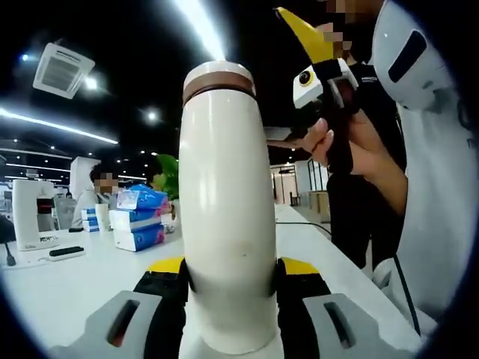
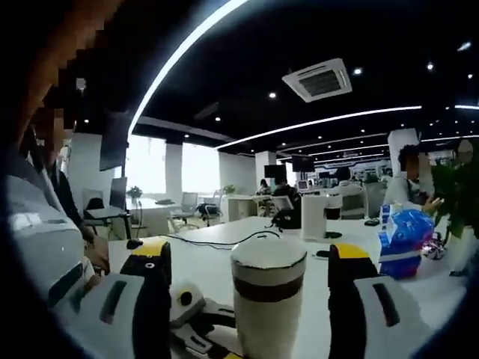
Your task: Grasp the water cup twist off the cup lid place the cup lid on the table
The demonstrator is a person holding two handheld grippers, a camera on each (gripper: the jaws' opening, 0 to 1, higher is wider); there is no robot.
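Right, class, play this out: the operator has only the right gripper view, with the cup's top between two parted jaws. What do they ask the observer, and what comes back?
Operator: Is anything holding the cup lower down?
Observer: Yes. In the left gripper view, the left gripper is shut on the water cup near its base.
Operator: And who carries my gripper?
Observer: A person's hand grips the right gripper, raised beside the cup lid, which is not yet off.

The water cup [image 1: 227, 217] looks smooth, matt cream; the table [image 1: 67, 288] is smooth, faintly glossy white.
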